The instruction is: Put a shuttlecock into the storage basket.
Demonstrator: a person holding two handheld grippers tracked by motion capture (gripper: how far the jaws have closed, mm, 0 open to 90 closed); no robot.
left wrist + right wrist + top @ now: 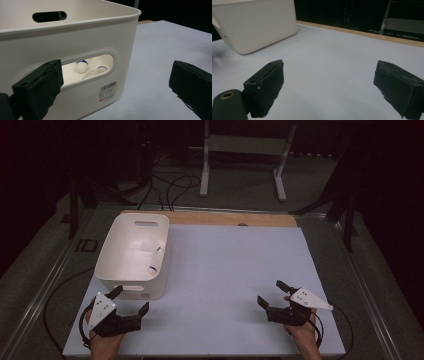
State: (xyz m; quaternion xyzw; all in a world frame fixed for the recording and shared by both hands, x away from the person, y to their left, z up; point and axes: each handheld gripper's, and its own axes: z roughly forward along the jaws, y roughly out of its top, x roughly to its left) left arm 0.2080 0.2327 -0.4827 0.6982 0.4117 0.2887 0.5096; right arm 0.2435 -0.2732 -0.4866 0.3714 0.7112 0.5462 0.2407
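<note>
bin (131, 265) of white plastic with rounded corners stands on the pale table (225, 280), on its left part, reaching toward the far edge. it is open on top, with a slotted handle hole in its far wall and another in its near wall, and a barcode label (108, 91) low on the near wall.

left gripper (131, 301) sits just in front of the bin's near wall, held in a hand (102, 342), its jaws spread wide and holding nothing. one jaw lies close to the bin's near wall; touching or not, cannot tell. right gripper (272, 293) rests well to the right of the bin, over bare table, jaws likewise spread and empty.

from the high view the bin's inside shows pale shapes, too faint to name. the left gripper view looks through the near handle hole and picks out a white ball (81, 66) with a blue band, a second one (102, 68) just right of it, and something clear beside them. the right gripper view shows the bin's plain outer wall (257, 25) far to its left, and a wooden strip (362, 33) behind the bin's side of the table.
</note>
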